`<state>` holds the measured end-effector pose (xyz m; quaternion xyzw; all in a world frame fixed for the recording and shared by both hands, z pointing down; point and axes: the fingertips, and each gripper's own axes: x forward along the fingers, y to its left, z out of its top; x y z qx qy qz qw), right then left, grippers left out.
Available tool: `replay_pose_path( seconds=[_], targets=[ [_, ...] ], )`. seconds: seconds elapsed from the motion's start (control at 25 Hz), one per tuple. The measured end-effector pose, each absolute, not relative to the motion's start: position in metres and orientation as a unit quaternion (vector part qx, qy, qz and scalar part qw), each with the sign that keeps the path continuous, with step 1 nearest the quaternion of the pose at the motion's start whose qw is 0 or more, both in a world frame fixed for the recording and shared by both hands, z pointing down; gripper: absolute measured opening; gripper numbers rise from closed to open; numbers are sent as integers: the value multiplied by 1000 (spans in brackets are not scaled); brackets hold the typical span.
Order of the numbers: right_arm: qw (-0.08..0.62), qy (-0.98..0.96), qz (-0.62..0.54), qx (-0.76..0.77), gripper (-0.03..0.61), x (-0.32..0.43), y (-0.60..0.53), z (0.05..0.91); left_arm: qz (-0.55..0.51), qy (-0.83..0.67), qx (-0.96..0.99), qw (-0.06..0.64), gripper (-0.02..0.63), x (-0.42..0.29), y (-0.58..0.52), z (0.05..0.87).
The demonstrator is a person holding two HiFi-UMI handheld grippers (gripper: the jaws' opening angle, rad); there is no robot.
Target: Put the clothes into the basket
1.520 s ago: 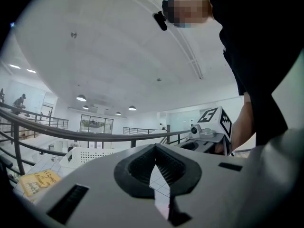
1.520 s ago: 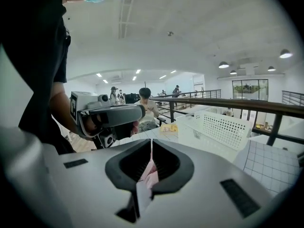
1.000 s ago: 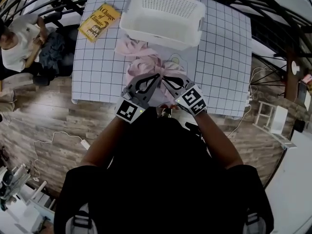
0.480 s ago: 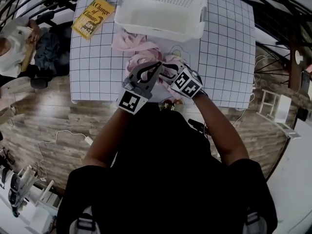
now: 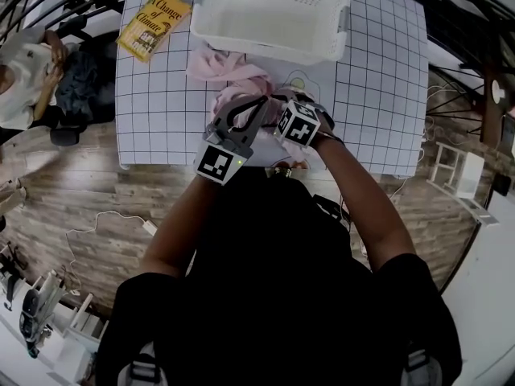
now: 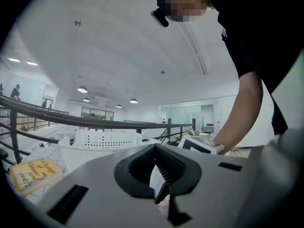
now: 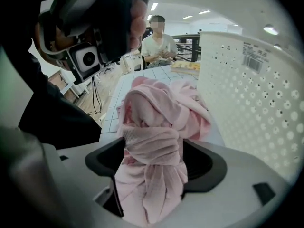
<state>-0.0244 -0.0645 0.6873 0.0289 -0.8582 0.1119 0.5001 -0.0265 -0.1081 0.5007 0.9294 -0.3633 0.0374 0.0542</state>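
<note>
A bundle of pink clothes (image 5: pixel 233 77) lies on the grid-marked table (image 5: pixel 161 95), just in front of the white perforated basket (image 5: pixel 273 14). My left gripper (image 5: pixel 259 103) is over the bundle, its jaws closed on a bit of pink cloth (image 6: pixel 164 207). My right gripper (image 5: pixel 272 109) sits close beside it, pointing left. Its jaws are opening, with a bunched fold of the pink garment (image 7: pixel 154 132) loose between them. In the right gripper view the basket wall (image 7: pixel 247 94) stands right next to the cloth.
A yellow book (image 5: pixel 153 24) lies at the table's far left corner. A person in a white shirt (image 5: pixel 28 63) sits beyond the table's left side. Wooden floor with cables surrounds the table, with dark railings behind.
Both grippers moved forward over the pink bundle toward the basket. The right gripper turned leftward and its jaws opened around the cloth.
</note>
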Motion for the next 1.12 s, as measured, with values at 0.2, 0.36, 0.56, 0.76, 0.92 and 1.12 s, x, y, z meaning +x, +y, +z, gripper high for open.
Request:
replay_pose_path(
  seconds=[0.2,0.36,0.56,0.76,0.92,1.12],
  targets=[
    [518,-844,137,3,414,-33,-63,702,37,-356,932,55,0,-26,-109,504],
    [534,-830,160,-15,436,-38,-57,717,37,-357,931,63,0,-28,-112,506],
    [548,-818,173,-26,454,-44,-54,735,42,-354,932,64,0,-32,-118,507],
    [560,-810,171,-34,459,-49,-50,745,40,-362,929,68,0,-38,-122,508],
    [571,-803,166,-32,458,-48,-51,749,45,-366,927,67,0,-44,-126,513],
    [575,-803,152,-23,453,-48,-51,752,54,-366,927,67,0,-46,-128,523]
  ],
)
